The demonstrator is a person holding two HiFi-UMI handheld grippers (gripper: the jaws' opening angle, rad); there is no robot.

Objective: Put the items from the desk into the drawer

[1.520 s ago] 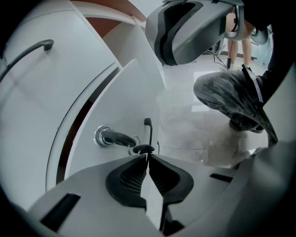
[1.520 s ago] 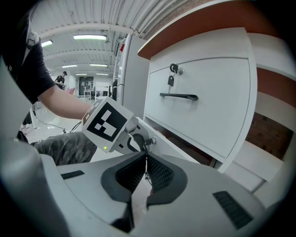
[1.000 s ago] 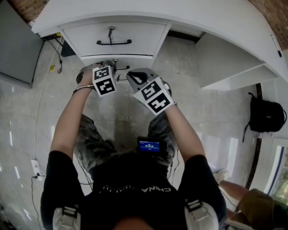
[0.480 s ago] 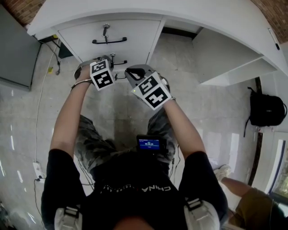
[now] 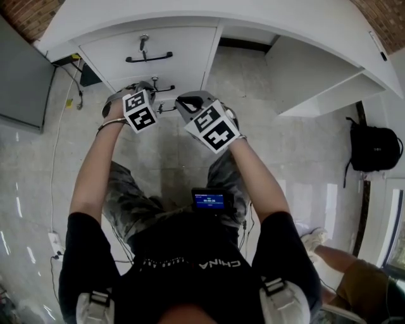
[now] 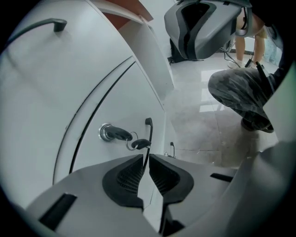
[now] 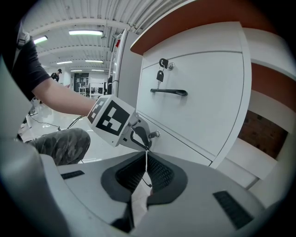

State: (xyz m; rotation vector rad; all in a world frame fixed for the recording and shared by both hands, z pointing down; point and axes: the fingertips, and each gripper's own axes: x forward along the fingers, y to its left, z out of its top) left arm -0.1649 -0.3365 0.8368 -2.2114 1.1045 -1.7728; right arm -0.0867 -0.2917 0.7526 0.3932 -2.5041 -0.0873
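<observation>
A white desk [image 5: 190, 14] has an upper drawer [image 5: 180, 47] with a black handle [image 5: 149, 59] and a key above it. Below it, my left gripper [image 5: 147, 88] is at the lower drawer. In the left gripper view the left gripper [image 6: 145, 162] is shut on the thin black handle [image 6: 148, 132] of the lower drawer [image 6: 127, 104], beside a key in the lock [image 6: 111, 133]. My right gripper [image 5: 182, 101] hovers just right of it. Seen from its own camera, the right gripper [image 7: 146, 159] is shut and holds nothing. No desk items are visible.
An open shelf compartment [image 5: 323, 82] lies right of the drawers. A black backpack [image 5: 373, 161] rests on the floor at far right, and a dark panel [image 5: 22, 69] stands at left. Cables [image 5: 60, 133] run along the floor. Another person's foot [image 5: 310, 240] is at lower right.
Both grippers stay at the lower drawer's front, shifted slightly left with the view. Whether the drawer moved, I cannot tell.
</observation>
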